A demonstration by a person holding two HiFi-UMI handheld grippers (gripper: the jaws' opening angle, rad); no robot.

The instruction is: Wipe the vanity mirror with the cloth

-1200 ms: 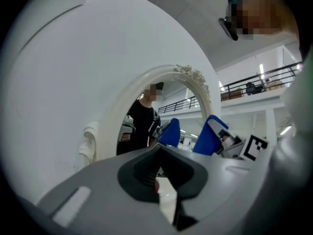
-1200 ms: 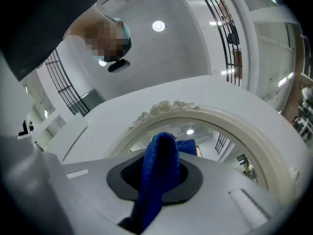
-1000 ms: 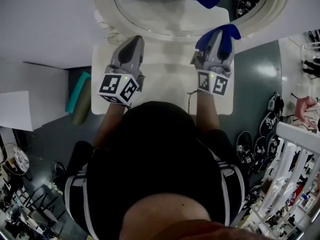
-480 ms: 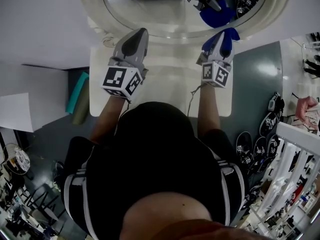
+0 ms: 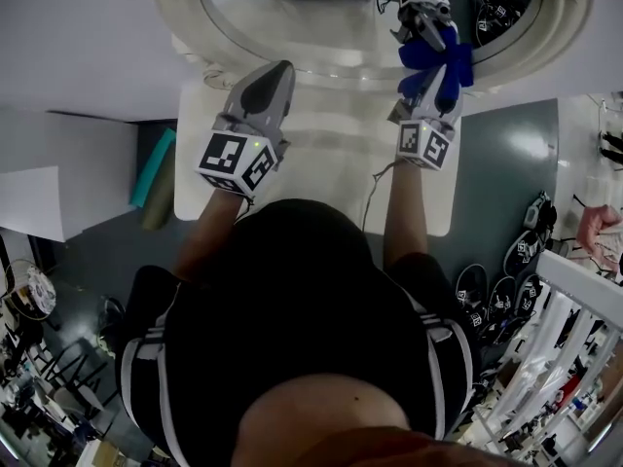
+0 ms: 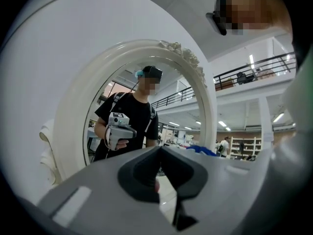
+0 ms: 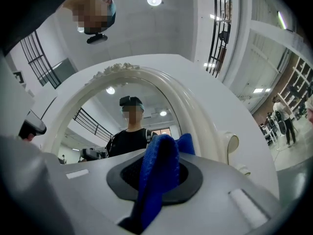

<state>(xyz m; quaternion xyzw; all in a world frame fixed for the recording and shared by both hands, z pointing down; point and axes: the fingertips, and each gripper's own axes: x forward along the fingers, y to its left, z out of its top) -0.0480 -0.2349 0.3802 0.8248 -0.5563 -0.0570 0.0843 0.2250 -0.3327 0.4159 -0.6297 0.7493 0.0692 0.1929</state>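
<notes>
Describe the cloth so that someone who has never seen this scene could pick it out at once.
Find the big oval mirror in its ornate white frame on the white table. At its lower right edge, the fingers of the right gripper pinch the cloth. Its bright blue stands out against the white and grey around it.

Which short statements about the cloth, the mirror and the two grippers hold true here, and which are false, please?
1. The right gripper holds a blue cloth between its fingers. True.
2. The left gripper holds a second cloth. False: its fingers are together with nothing between them.
3. The oval vanity mirror has a dark wooden frame. False: the frame is white and ornate.
4. The mirror reflects a person in a black top holding a gripper. True.
</notes>
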